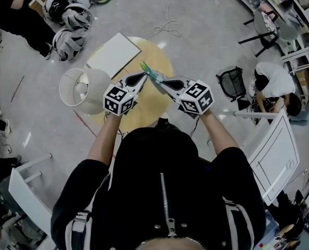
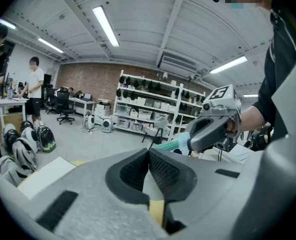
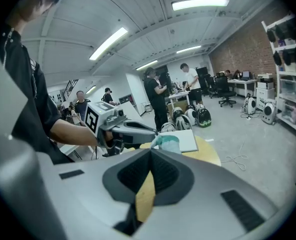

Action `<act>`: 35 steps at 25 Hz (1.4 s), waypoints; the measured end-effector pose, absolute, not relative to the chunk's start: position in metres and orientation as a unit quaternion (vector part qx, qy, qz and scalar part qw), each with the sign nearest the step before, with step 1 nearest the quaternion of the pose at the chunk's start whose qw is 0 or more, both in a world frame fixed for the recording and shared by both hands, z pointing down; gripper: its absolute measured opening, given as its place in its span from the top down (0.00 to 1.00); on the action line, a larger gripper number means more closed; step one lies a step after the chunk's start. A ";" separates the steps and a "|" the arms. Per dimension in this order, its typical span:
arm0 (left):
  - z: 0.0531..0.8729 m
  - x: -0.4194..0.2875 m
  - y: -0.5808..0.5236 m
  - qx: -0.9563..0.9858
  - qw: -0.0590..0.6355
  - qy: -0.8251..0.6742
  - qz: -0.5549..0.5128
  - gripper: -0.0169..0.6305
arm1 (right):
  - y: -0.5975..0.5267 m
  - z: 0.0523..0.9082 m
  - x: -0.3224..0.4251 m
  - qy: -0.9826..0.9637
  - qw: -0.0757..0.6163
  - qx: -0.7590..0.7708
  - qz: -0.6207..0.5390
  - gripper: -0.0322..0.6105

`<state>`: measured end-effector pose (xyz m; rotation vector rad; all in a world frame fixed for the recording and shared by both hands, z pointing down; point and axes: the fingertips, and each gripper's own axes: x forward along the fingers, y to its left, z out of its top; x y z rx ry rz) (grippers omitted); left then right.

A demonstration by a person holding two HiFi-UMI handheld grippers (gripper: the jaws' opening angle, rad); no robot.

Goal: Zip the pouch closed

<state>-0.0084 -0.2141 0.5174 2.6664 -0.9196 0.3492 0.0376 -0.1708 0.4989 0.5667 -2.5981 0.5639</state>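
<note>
**Zipping step in hand, pouch lifted off the table.** The small teal-green soft fabric pouch point(image 1: 150, 72) hangs in the air above the round pale wooden table point(image 1: 162, 61), stretched between the two tools and touching nothing else.

The right gripper point(image 1: 162, 82) has its jaws pinched together on one end of the pouch. In the left gripper view the teal fabric comes straight out from between the right gripper's jaw tips. The left gripper point(image 1: 143, 77) also has its jaws drawn narrow, with no gap visible between the pads, and its tips meet the opposite corner of the pouch. It appears to grip the pouch there, probably at the zip pull (the pull itself is too small to make out in any view).

**Progress.** The pouch is picked up and braced at both ends, so the set-up for zipping is done. How far the zip has run cannot be read: no view shows the teeth or the slider. Since the two grippers sit close together with only a short length of pouch between them, the closing stroke is judged to be either just starting or nearly spent. What remains, at the least, is to confirm that the slider has reached the end of its track.

**Bystanders.** A white rectangular board point(image 1: 114, 53) lies on the table, and a white lampshade point(image 1: 84, 90) stands beside it.
</note>
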 end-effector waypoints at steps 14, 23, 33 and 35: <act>0.523 -0.035 -0.230 0.910 0.159 -0.361 0.129 0.97 | -0.172 0.491 0.053 -0.934 0.184 0.219 0.216 0.94; 0.531 -0.048 -0.240 0.899 0.172 -0.382 0.129 0.97 | -0.174 0.492 0.066 -0.930 0.177 0.230 0.225 0.94; 0.532 -0.062 -0.253 0.880 0.191 -0.419 0.119 0.96 | -0.179 0.482 0.088 -0.926 0.166 0.251 0.228 0.94; 0.532 -0.059 -0.253 0.882 0.185 -0.416 0.124 0.96 | -0.180 0.480 0.095 -0.924 0.163 0.259 0.230 0.94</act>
